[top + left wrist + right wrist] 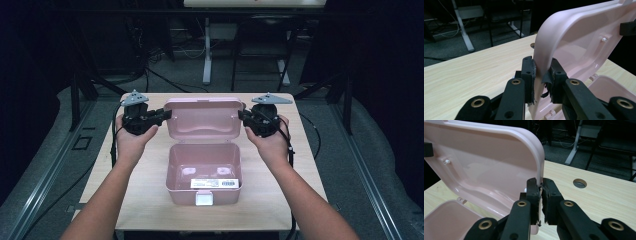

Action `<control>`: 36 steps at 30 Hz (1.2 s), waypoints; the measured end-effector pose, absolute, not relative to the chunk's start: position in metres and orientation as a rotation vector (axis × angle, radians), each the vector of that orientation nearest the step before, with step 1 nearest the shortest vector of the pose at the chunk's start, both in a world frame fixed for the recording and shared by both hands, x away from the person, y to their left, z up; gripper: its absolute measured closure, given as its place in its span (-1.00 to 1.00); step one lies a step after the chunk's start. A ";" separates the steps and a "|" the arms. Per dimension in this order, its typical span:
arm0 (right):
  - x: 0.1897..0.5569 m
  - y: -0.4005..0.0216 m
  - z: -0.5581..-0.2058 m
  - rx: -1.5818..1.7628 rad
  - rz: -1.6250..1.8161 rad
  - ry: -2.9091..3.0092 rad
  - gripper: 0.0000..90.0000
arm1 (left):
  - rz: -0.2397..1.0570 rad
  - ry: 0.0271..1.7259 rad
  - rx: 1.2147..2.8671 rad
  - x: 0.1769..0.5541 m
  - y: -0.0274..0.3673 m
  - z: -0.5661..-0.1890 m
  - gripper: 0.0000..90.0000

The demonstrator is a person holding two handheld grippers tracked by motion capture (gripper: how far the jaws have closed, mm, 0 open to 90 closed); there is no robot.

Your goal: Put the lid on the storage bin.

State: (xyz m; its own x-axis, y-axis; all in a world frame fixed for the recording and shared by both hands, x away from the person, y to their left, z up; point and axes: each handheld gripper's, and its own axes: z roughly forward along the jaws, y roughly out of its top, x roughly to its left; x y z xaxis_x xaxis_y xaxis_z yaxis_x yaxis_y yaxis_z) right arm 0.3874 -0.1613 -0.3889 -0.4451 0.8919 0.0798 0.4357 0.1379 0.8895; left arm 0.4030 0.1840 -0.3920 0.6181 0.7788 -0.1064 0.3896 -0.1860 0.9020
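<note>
Seen from above, we have a pale wooden table [150, 200] bearing a pink plastic box [203, 172] set near its front edge. The box's hinged lid [202, 117] stands raised behind the open body, its inner face turned towards us. Inside the box, against the front wall, lies a white label with a barcode [215, 183]; a whitish latch [204, 198] sits at the middle of the front wall. We note the left gripper [166, 114] meeting the lid's left edge and the right gripper [241, 115] meeting its right edge, each carried in a hand, with forearms entering from below. A white-legged desk [207, 50] stands beyond the table.
</note>
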 end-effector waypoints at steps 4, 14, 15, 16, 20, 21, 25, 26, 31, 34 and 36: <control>0.381 -0.162 -0.389 1.260 1.274 1.948 0.86 | 0.470 0.935 1.800 0.398 0.184 -0.391 0.71; 0.370 -0.165 -0.394 1.241 1.266 1.989 0.91 | 0.451 0.930 1.767 0.384 0.192 -0.393 0.70; 0.369 -0.165 -0.395 1.240 1.263 1.992 0.91 | 0.452 0.933 1.766 0.382 0.192 -0.392 0.70; 0.368 -0.166 -0.395 1.240 1.267 1.993 0.91 | 0.457 0.927 1.767 0.381 0.192 -0.391 0.70; 0.367 -0.167 -0.396 1.239 1.282 1.994 0.91 | 0.450 0.944 1.762 0.381 0.193 -0.390 0.78; 0.367 -0.168 -0.396 1.242 1.286 1.995 0.91 | 0.446 0.951 1.761 0.381 0.193 -0.390 0.79; 0.365 -0.168 -0.397 1.245 1.289 1.991 0.91 | 0.476 0.932 1.778 0.376 0.192 -0.389 0.79; 0.364 -0.168 -0.397 1.239 1.288 1.993 0.91 | 0.476 0.925 1.780 0.375 0.192 -0.390 0.80; 0.359 -0.168 -0.398 1.215 1.295 1.999 0.90 | 0.516 0.896 1.796 0.372 0.191 -0.390 0.82; 0.357 -0.169 -0.398 1.214 1.293 1.990 0.90 | 0.531 0.890 1.804 0.373 0.189 -0.390 0.83; 0.356 -0.170 -0.398 1.216 1.292 1.989 0.90 | 0.540 0.885 1.811 0.374 0.187 -0.390 0.84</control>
State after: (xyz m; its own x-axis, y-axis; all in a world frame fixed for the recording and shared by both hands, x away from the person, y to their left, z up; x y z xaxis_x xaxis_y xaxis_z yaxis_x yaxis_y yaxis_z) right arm 0.3565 -0.1703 -0.3982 -0.4953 0.8654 0.0756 0.4207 0.1629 0.8924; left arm 0.3739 0.1871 -0.3895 0.6314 0.7748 -0.0330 0.3244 -0.2253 0.9187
